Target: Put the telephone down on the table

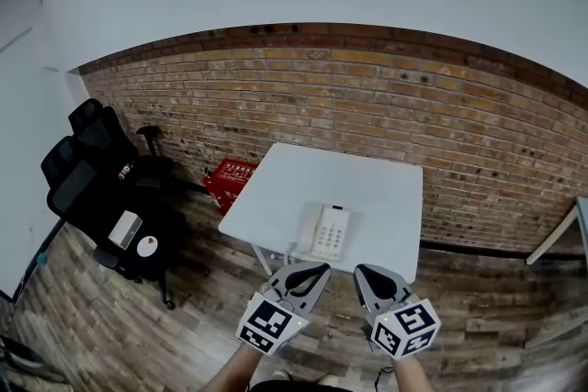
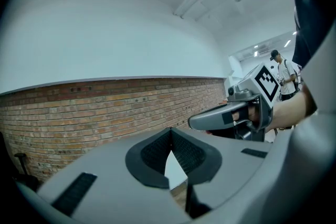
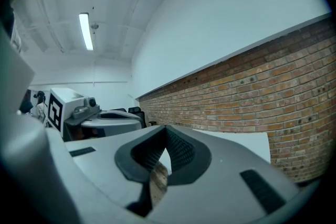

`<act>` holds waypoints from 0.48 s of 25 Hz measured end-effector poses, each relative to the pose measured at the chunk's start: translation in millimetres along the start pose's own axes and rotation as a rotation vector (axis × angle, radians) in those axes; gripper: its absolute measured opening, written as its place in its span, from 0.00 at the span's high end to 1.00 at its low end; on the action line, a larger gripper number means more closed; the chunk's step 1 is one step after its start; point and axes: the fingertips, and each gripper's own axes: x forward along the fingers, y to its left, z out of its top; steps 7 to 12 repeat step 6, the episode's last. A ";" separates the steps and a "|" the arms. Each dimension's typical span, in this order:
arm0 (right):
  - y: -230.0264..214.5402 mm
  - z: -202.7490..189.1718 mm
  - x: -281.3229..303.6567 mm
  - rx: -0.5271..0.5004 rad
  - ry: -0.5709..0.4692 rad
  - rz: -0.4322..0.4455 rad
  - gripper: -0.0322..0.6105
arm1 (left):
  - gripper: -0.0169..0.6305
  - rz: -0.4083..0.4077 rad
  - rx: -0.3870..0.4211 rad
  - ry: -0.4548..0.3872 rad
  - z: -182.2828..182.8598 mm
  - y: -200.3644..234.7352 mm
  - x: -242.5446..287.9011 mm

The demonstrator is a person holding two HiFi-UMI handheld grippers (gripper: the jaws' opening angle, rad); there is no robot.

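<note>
Far left: black office chairs (image 1: 103, 184) stood on the wood-plank floor (image 1: 83, 326), against the brick wall (image 1: 367, 96). A red crate (image 1: 231, 183) sat on the floor just beside the table's left edge.

Centre: white table (image 1: 367, 184) against the wall. The telephone (image 1: 329, 232), white, lay flat on the tabletop near the front edge, keypad up, apart from both tools.

Left gripper (image 1: 316, 270): held just in front of the table's near edge, over the floor, tips toward the telephone. Jaws closed tip to tip, nothing between them; its own view showed only a sliver of tabletop past the pads (image 2: 157, 150).

Right gripper (image 1: 365, 272): alongside the left one, close but not touching, same heading. Jaws closed as well, empty.
</note>
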 end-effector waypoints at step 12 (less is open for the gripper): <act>4.0 -2.3 2.4 0.008 0.004 0.004 0.93 | 0.96 0.038 0.046 0.006 -2.4 4.5 -6.1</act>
